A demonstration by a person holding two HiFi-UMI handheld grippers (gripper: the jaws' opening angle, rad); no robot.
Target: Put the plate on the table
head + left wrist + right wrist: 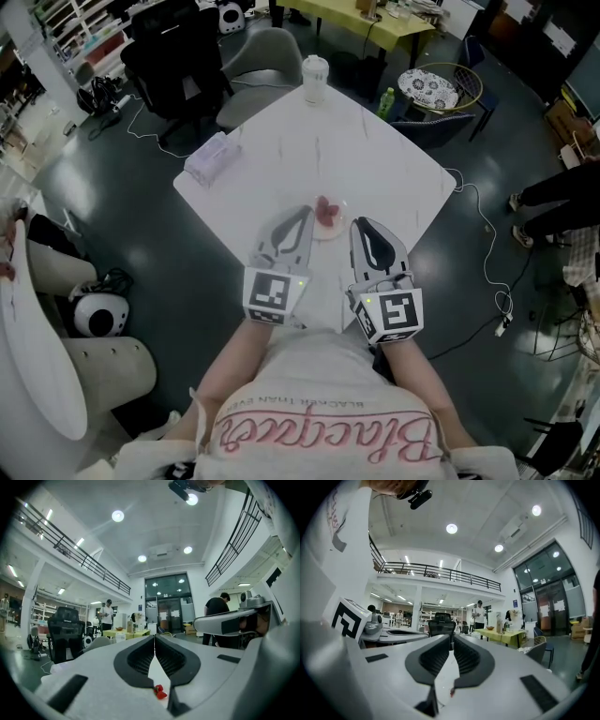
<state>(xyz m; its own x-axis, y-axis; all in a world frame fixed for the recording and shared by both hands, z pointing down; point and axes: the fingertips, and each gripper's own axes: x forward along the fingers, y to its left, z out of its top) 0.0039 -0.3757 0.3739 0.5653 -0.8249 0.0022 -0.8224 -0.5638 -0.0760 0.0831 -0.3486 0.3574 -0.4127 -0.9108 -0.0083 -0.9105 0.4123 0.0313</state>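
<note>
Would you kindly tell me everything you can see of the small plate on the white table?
The plate is small, round and pale, perhaps glass or light plastic. It lies flat on the white table, toward the side nearest the person. It carries a few red pieces, possibly strawberries. The left gripper and the right gripper, each with jaws together, flank it closely. Whether either touches its rim cannot be told.

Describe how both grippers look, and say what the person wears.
The left gripper and right gripper have the same pale grey shells, which taper to a point, with black ribbed pads inside. Each carries a cube with black-and-white square markers and a small green light. The person wears a white top with pink script lettering.
</note>
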